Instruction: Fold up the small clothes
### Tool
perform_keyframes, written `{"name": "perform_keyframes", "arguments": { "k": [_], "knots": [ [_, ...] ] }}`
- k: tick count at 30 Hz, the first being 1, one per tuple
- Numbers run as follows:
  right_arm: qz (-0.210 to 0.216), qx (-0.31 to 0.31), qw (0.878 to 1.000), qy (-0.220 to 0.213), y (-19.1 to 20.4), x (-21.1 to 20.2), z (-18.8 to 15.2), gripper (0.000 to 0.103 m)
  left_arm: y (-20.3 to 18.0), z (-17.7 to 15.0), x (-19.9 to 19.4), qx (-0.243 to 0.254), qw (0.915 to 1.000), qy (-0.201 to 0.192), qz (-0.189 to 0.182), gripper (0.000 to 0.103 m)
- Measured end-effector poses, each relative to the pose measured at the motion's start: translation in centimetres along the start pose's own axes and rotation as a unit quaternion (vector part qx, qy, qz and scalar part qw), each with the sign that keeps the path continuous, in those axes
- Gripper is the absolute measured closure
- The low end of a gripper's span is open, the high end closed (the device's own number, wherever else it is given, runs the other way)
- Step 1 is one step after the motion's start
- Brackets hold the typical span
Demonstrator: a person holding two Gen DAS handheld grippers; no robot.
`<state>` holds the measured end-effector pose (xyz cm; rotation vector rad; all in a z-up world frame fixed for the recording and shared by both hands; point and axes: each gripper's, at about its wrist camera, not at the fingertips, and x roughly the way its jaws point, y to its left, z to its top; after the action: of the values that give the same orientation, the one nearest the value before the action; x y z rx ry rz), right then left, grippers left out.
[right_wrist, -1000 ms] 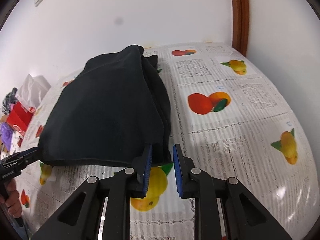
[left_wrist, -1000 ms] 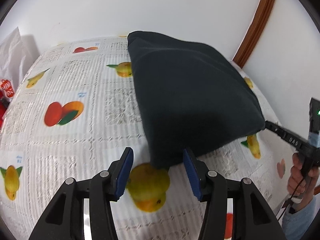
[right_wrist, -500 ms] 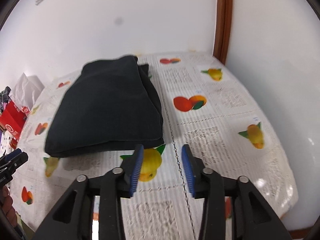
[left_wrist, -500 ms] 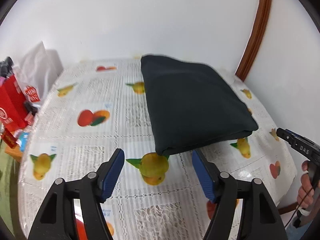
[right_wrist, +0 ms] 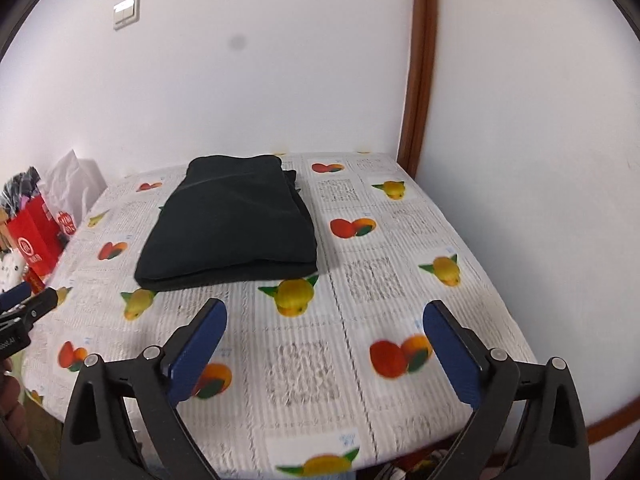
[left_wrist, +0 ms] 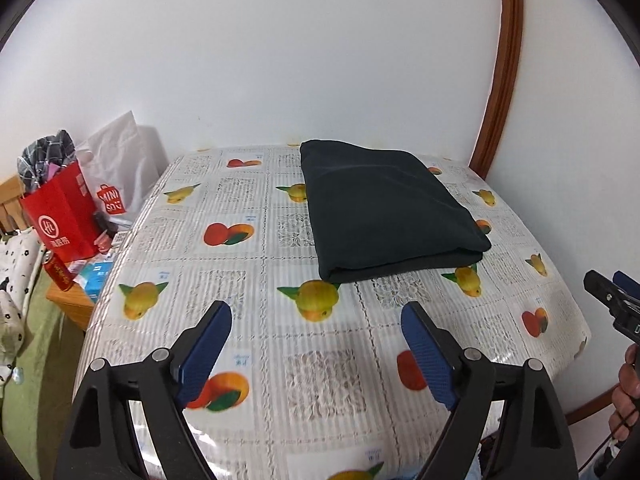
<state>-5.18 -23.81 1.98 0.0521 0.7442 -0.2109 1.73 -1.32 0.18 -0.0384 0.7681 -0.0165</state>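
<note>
A dark folded garment (left_wrist: 384, 210) lies flat on the fruit-print tablecloth (left_wrist: 240, 280), toward the far side; it also shows in the right wrist view (right_wrist: 232, 220). My left gripper (left_wrist: 316, 320) is open and empty, held back over the near part of the table, well short of the garment. My right gripper (right_wrist: 324, 316) is open and empty, also back from the garment. The right gripper's tip shows at the left wrist view's right edge (left_wrist: 612, 292). The left gripper's tip shows at the right wrist view's left edge (right_wrist: 28, 304).
The table stands against a white wall with brown trim (left_wrist: 500, 80) in the corner. Red paper bags (left_wrist: 60, 216), a white bag (left_wrist: 120, 168) and clutter stand left of the table. The table's near edge curves round below the grippers.
Both grippers let go of the garment's near corners, opened wide and pulled back and up from the table. The garment settled flat, folded.
</note>
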Motion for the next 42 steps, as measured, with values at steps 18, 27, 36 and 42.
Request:
{"name": "perform_keyframes", "arguments": {
  "k": [18, 27, 36, 42],
  "knots": [
    [-0.004, -0.020, 1.000, 0.006, 1.5, -3.8, -3.2, 0.004, -0.2, -2.0, -3.6, -0.006, 0.9997, -0.025, 0.002, 0.014],
    [-0.005, -0.017, 1.000, 0.009, 1.8, -3.6, -3.5, 0.004, 0.0, -2.2, -3.5, -0.010, 0.9997, -0.022, 0.007, 0.014],
    [-0.008, -0.010, 1.000, 0.007, 1.8, -3.9, -3.5, 0.004, 0.1, -2.3, -3.6, -0.009, 0.9997, -0.023, 0.007, 0.014],
    [-0.009, -0.011, 1.000, 0.006, 1.8, -3.9, -3.5, 0.004, 0.0, -2.3, -3.7, -0.011, 0.9996, -0.024, 0.012, 0.014]
  ]
}}
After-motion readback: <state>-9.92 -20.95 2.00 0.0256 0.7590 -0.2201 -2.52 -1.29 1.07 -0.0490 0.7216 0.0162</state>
